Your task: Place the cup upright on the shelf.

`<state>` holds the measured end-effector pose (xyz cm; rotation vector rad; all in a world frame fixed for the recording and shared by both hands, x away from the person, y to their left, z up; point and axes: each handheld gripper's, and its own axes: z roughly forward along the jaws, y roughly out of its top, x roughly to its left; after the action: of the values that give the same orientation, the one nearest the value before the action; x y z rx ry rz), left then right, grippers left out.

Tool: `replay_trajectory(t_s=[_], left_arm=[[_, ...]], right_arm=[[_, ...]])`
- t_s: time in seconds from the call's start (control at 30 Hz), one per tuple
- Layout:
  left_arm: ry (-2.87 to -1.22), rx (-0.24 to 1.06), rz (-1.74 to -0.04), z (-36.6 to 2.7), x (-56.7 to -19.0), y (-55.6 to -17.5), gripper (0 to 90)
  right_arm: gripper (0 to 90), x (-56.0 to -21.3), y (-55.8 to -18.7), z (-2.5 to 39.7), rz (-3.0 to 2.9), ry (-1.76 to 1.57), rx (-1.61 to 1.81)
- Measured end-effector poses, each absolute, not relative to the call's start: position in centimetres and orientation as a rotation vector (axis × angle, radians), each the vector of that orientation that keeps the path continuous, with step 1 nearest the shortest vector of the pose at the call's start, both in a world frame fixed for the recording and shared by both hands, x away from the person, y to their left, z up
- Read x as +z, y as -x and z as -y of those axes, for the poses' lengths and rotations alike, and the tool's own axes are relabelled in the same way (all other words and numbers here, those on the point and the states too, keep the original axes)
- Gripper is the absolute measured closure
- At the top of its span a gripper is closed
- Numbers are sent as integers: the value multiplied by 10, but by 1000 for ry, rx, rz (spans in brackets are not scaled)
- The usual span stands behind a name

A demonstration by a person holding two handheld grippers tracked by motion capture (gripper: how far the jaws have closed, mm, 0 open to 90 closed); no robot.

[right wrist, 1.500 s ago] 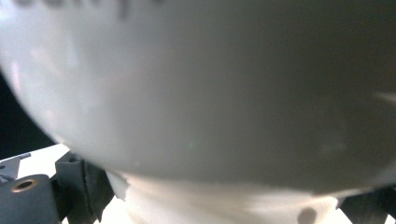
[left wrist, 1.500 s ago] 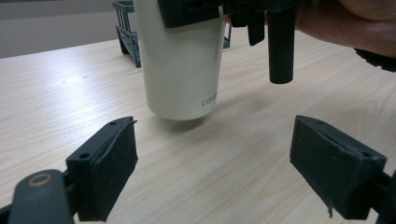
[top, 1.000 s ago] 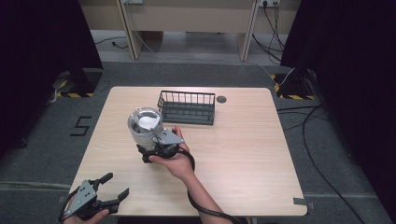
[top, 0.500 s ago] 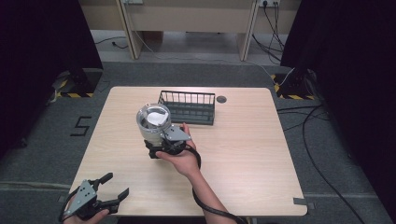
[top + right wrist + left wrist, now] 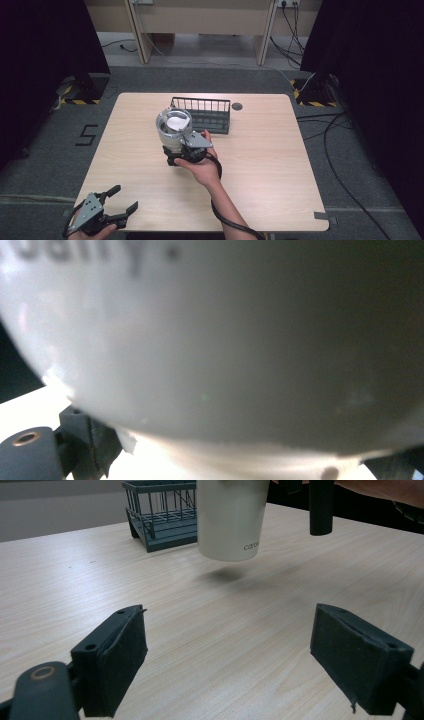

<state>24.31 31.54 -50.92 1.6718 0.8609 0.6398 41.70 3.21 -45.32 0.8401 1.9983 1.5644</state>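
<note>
- My right claw [image 5: 176,150] grips the white cup [image 5: 173,129], held clear above the tabletop [image 5: 280,165] near the rack [image 5: 202,115].
- My left claw [image 5: 117,206] idles open.
- Risk: the grip seems low; the cup could tip.

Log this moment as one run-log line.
right gripper: shut on cup, lifted off table | rack: behind cup | left gripper: open, idle at near table edge
</note>
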Motion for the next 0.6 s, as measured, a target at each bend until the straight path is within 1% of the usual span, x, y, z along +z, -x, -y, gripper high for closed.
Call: replay_trajectory(t_s=[0.6], left_arm=[[-1673, 642, -863, -315, -509, -243, 142]], right_arm=[[101, -446, -428, -3, -1925, -917, 1524]])
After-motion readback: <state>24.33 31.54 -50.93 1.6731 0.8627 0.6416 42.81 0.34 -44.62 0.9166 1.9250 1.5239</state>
